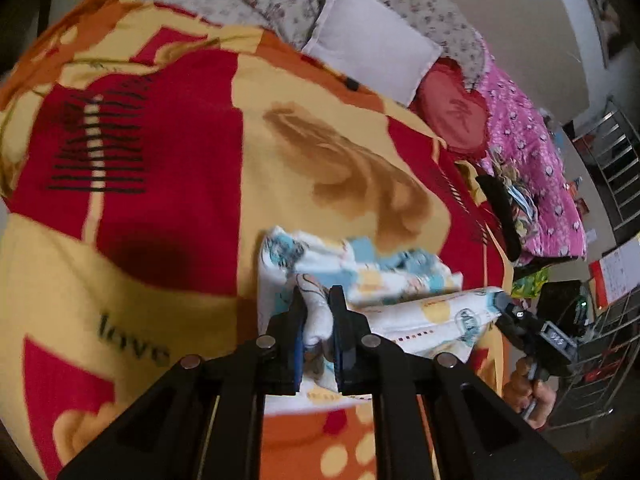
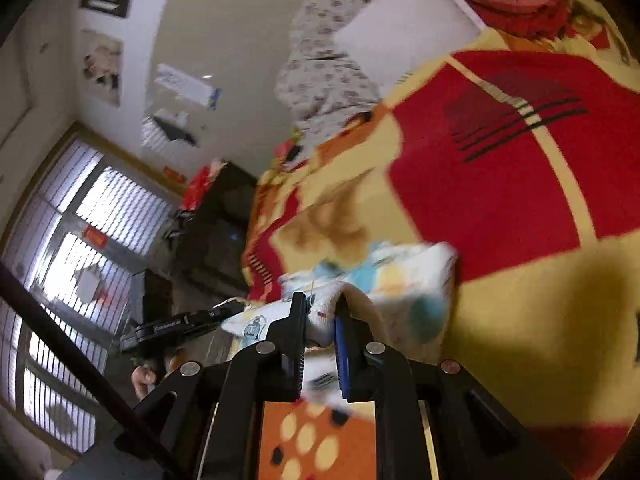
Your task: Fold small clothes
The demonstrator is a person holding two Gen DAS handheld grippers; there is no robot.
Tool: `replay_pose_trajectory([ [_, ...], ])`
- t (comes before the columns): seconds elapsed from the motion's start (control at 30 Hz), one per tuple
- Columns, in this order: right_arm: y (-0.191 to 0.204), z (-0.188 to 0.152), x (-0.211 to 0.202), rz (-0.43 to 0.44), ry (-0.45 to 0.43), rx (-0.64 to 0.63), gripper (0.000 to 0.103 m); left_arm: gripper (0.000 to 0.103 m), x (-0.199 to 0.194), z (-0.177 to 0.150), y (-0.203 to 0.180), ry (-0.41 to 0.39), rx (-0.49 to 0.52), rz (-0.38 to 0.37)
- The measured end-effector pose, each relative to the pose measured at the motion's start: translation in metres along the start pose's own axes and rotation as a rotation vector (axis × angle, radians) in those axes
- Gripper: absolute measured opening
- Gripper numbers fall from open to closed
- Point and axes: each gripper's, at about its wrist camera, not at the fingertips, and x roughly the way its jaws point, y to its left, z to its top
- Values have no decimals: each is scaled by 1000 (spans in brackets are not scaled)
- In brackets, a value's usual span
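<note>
Left gripper (image 1: pixel 318 300), seen from its own wrist camera, pinches a bunched edge of the small printed garment (image 1: pixel 360 276), its jaws drawn narrow with white cloth squeezed between the blue pads. The garment, white with blue and yellow cartoon print, hangs partly lifted over the red-and-yellow blanket (image 1: pixel 168 152), its far portion draped toward the blanket's brown rose motif. To the garment's right, the right gripper (image 1: pixel 500 300) clamps the opposite end. No basket, bin or other container shows in this view; beyond the garment lie a pale pillow (image 1: pixel 372 40) and a pink quilt (image 1: pixel 528 160).

From the right wrist camera, the right gripper (image 2: pixel 322 308) likewise closes narrowly on a rolled hem of the garment (image 2: pixel 400 280), which sags over the blanket (image 2: pixel 500 160) just past the fingertips. The left gripper (image 2: pixel 224 312) reaches in at the garment's left end. Again no container is visible, only a dark cabinet (image 2: pixel 212 232) off the blanket's edge, its contents impossible to make out.

Both pictures are blurred, suggesting fast movement. The likely risk: each grip holds a thick wad rather than a flat edge, so a quick pull could slip a layer free, or the slack middle could crease unevenly and spoil the fold. The garment also hangs near the blanket's edge and might drop off it.
</note>
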Motion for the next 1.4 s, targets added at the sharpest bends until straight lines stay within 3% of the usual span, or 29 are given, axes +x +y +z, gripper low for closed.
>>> replay_pose_trajectory([
  [0.1, -20, 8, 19, -33, 11, 50, 14, 15, 13, 9, 6, 12, -21, 4],
  [0.2, -36, 11, 34, -103, 15, 69, 14, 36, 8, 14, 10, -15, -33, 18],
  [0.3, -38, 12, 29, -114, 0, 80, 15, 52, -12, 17, 10, -62, -6, 52],
  [0.37, -25, 11, 19, -162, -31, 24, 23, 53, -28, 15, 10, -90, 4, 81],
  [0.4, -19, 11, 12, -202, -54, -2, 34, 53, -33, 13, 9, -99, 23, 98],
  [0.53, 18, -1, -14, -223, -83, -131, 36, 62, -46, -8, 2, -106, 103, 218],
  [0.63, 47, -19, -7, -201, -13, -248, 36, 62, -38, -25, 0, -69, 153, 241],
  [0.8, 74, -40, 48, -140, 143, -333, 36, 62, -7, -39, -11, -4, 192, 266],
  [0.93, 81, -44, 98, -180, 208, -382, 36, 62, 10, -42, -12, 2, 194, 337],
  [1.0, 83, -38, 118, -216, 213, -405, 36, 62, 13, -43, -6, 10, 164, 304],
  [1.1, 83, -24, 140, -415, 121, -466, 36, 62, 16, -47, 1, 35, 130, 272],
  [1.17, 69, -10, 157, -475, 122, -441, 36, 62, 14, -50, 2, 32, 122, 253],
  [1.23, 59, -4, 158, -461, 125, -381, 36, 65, 10, -54, 3, 28, 115, 229],
  [1.3, 62, -4, 143, -406, 104, -365, 37, 77, 9, -57, 4, 19, 112, 203],
  [1.4, 73, -12, 114, -370, 81, -388, 56, 78, 16, -58, 4, 20, 115, 212],
])
